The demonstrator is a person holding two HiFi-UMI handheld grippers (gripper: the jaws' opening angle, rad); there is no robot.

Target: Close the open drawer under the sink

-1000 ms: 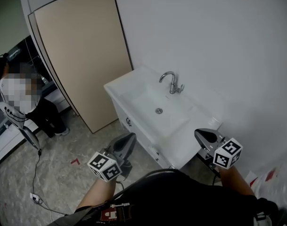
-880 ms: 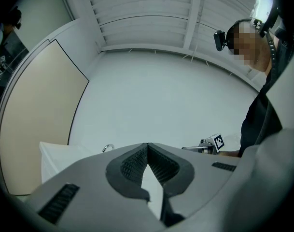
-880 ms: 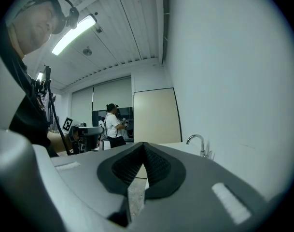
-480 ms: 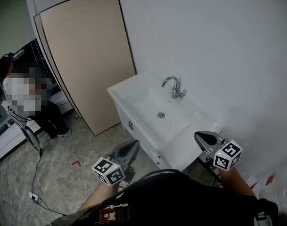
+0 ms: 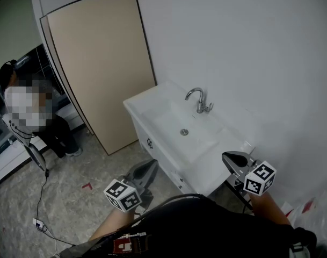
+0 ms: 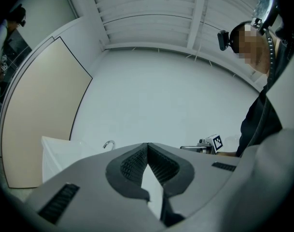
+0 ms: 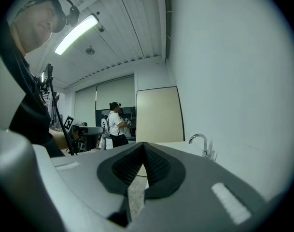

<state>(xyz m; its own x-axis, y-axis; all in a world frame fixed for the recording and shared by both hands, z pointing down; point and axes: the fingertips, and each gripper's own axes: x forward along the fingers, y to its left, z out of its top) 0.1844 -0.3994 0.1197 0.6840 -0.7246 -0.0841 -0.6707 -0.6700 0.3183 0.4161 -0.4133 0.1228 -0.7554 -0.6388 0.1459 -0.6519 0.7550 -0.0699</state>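
Note:
The white sink cabinet [image 5: 152, 128] stands against the wall, with a chrome faucet [image 5: 198, 99] at the back of the basin. Dark handles [image 5: 149, 143] mark its drawer fronts; from the head view I cannot tell how far any drawer stands out. My left gripper [image 5: 151, 165] hovers shut and holds nothing, just in front of the cabinet's lower front. My right gripper [image 5: 226, 156] is shut on nothing beside the counter's near right corner. In the left gripper view the jaws [image 6: 147, 147] point over the sink [image 6: 60, 151]; in the right gripper view the jaws [image 7: 143, 145] point toward the faucet [image 7: 201, 143].
A tall beige panel [image 5: 96, 63] leans against the wall left of the cabinet. A person [image 5: 31, 117] stands at far left near a cable [image 5: 41, 198] on the stone floor. A white bag [image 5: 313, 208] lies at lower right.
The left gripper has dropped a little lower in front of the cabinet. The head view has shifted slightly. The right gripper has hardly moved.

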